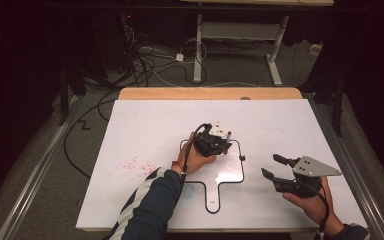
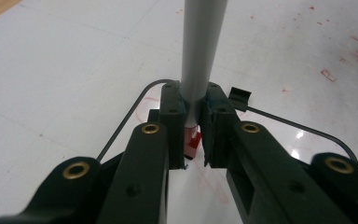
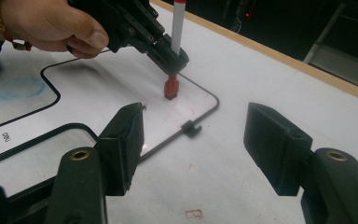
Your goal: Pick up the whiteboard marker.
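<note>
At frame centre the left gripper [image 1: 223, 145] clamps an upright marker [image 3: 177, 28] on the black-edged whiteboard [image 1: 230, 172] atop a red-smudged white table [image 1: 145, 130], right gripper [image 1: 275, 166] agape lower right, perhaps cables [image 1: 145, 60] on the dim floor beyond.

A white-topped table [image 1: 145, 200] with a wooden far edge carries red smudges [image 1: 132, 164] left of centre. Beyond it, tangled cables [image 1: 145, 62] lie on the grey floor [image 1: 230, 72], beside the white legs of another table [image 1: 198, 47]. The background is dark.
</note>
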A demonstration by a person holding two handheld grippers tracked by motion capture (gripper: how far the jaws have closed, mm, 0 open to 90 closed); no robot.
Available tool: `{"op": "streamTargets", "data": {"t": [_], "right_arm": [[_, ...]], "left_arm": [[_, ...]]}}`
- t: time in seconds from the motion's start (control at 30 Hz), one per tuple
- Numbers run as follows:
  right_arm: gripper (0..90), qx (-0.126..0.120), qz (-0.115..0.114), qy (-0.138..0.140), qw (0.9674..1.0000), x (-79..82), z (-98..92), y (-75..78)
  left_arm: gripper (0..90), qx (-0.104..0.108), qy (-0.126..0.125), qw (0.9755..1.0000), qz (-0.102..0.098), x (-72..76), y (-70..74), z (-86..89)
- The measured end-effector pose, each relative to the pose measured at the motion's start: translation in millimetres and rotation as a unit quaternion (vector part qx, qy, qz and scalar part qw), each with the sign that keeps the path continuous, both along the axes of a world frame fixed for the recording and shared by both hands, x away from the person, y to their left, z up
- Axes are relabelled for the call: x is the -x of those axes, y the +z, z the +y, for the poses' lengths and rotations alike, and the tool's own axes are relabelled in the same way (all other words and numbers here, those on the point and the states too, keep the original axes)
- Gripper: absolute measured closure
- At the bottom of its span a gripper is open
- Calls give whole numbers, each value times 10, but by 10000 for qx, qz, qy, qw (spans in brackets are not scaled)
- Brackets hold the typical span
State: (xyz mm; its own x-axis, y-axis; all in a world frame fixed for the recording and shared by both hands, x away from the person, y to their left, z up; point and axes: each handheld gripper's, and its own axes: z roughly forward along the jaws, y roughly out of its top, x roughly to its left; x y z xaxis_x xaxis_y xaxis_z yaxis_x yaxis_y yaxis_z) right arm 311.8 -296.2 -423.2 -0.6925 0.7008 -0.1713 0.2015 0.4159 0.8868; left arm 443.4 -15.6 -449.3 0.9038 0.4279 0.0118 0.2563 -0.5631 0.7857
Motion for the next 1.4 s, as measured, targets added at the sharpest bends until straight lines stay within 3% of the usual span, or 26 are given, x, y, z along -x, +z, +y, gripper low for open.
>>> {"op": "streamTargets", "data": {"t": [0.07, 0.13, 0.27, 0.33, 0.43, 0.6, 0.7, 0.8, 0.97, 1.1, 1.23, 1.3, 1.4], "right_arm": [[390, 8, 1, 18, 10000, -3, 12, -2], [389, 19, 0, 19, 10000, -2, 18, -3], [389, 38, -14, 48, 10000, -7, 20, -9], [389, 44, -14, 36, 10000, 0, 14, -8], [389, 16, -1, 26, 10000, -6, 3, -11], [389, 7, -38, 18, 10000, -1, 5, 6], [390, -8, -36, 23, 10000, 0, 9, 9], [389, -10, -35, 37, 10000, -4, 5, 1], [389, -10, -44, -2, 10000, 0, -25, 0], [389, -10, -47, -31, 10000, 3, -31, 8], [390, -6, -47, -22, 10000, 0, -22, 7], [389, 8, -30, -20, 10000, -3, -14, 3], [390, 24, -65, 26, 10000, -7, -9, 9]], "left_arm": [[788, 33, 33, 9999, -91, -3, -16, -6], [788, -146, 267, 9987, -414, -26, -25, 5], [788, -75, 538, 9977, -398, -132, -44, 131], [788, 101, 573, 9981, -198, -144, -56, 182], [788, 182, 342, 9991, -158, -70, -62, 109], [788, 265, -198, 9992, -226, 113, -68, -198], [788, 166, -450, 9983, -321, 177, -61, -302], [788, 82, -452, 9983, -371, 145, -49, -275], [788, 27, 105, 9992, -380, -23, -51, -53], [788, -17, 261, 9993, -270, -95, -34, 38], [788, -3, -12, 9999, -126, -53, -19, -9], [788, -19, -152, 9997, -173, -2, -15, -100], [788, 24, -549, 9983, -167, 86, -17, -256]]}}
